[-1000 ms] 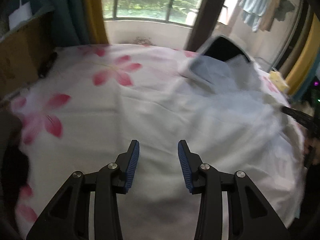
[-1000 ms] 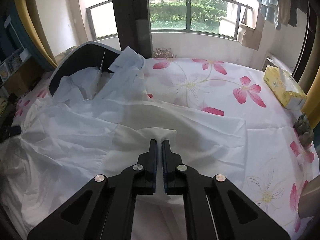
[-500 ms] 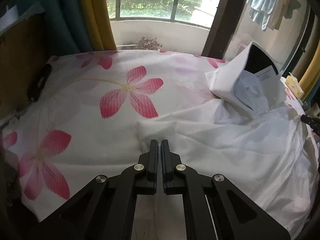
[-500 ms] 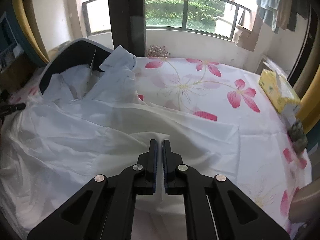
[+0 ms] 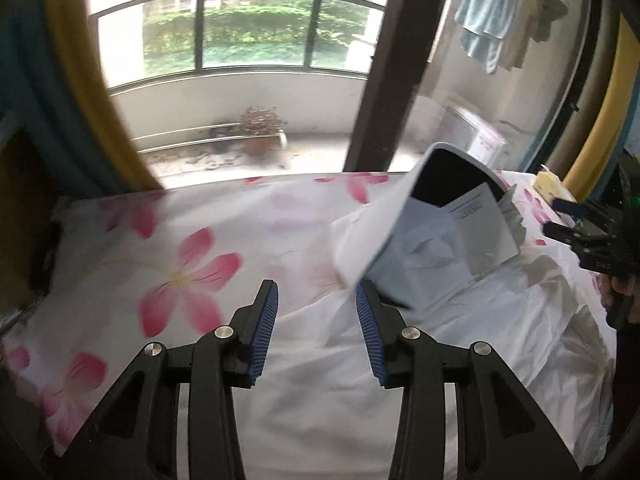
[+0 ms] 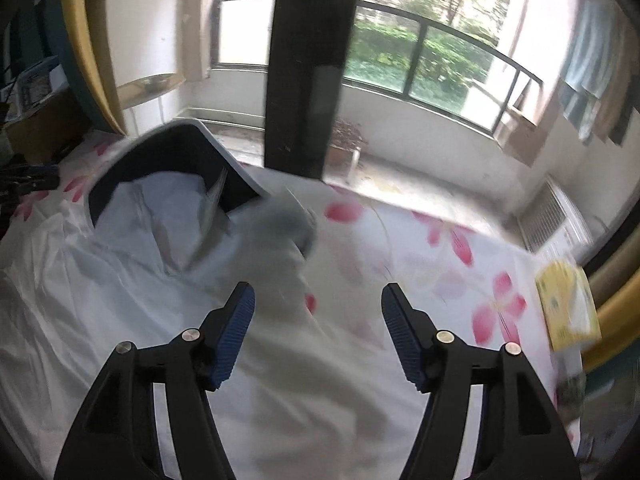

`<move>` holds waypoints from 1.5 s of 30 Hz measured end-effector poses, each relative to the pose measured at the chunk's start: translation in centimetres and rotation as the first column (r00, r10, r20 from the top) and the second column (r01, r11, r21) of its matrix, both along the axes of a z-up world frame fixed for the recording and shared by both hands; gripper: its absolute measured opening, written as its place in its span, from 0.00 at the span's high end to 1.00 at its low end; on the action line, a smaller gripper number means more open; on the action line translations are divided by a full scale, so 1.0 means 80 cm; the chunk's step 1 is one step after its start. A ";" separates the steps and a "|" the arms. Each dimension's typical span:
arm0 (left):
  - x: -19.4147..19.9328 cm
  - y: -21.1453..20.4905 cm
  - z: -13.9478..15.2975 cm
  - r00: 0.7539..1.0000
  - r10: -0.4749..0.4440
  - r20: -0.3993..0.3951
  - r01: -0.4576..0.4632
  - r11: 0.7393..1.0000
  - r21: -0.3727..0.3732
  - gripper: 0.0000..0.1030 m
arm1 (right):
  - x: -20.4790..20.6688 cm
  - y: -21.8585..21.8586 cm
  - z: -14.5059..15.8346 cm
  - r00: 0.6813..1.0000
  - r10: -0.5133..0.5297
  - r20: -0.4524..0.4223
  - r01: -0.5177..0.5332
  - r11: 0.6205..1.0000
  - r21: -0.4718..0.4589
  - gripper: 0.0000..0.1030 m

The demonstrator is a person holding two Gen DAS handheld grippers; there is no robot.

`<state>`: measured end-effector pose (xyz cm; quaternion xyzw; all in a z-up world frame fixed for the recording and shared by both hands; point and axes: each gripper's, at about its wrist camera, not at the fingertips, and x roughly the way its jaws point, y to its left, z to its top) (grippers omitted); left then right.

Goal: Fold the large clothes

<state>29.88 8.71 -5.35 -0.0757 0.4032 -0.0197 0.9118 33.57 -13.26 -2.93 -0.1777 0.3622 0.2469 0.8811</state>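
1. The bed, covered by a white sheet printed with large pink flowers (image 5: 188,276), fills the lower part of both wrist views and runs up to a balcony window with a dark railing (image 5: 256,28).
2. The large white garment of thin, crumpled fabric (image 5: 460,344) lies spread over the bed. In the left wrist view it covers the right half of the sheet and passes under the gripper; in the right wrist view (image 6: 100,300) it covers the left half and the middle.
3. A white-rimmed shell with a dark inside (image 6: 168,160) stands tilted on the bed at the far edge of the garment, with pale blue cloth and a printed paper sheet (image 5: 476,216) lying in its opening.
4. A wide dark window post (image 6: 308,60) rises behind the bed.
5. The left gripper (image 5: 316,316) hangs above the garment's edge with its blue-padded jaws apart at a moderate gap; nothing is between them.
6. The right gripper (image 6: 318,320) hangs above the garment with its jaws spread wide and nothing in them. The cloth just beyond it is blurred.
7. A yellow tissue box (image 6: 568,308) sits on the sheet's right edge, well apart from the garment.
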 end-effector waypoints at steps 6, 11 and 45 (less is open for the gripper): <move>0.035 -0.015 -0.011 1.000 -0.012 0.008 0.012 1.000 -0.016 0.58 | 0.022 0.048 -0.001 0.998 0.069 0.008 -0.069 0.998 0.005 0.31; 0.048 -0.013 -0.028 1.000 0.003 -0.008 -0.003 0.999 -0.038 0.58 | 0.047 0.076 -0.010 0.995 0.096 0.000 -0.096 0.995 0.014 0.29; 0.013 -0.003 0.030 0.994 -0.008 0.109 0.013 0.999 -0.043 0.49 | 0.029 0.007 0.014 0.999 0.022 0.038 -0.022 1.000 0.016 0.23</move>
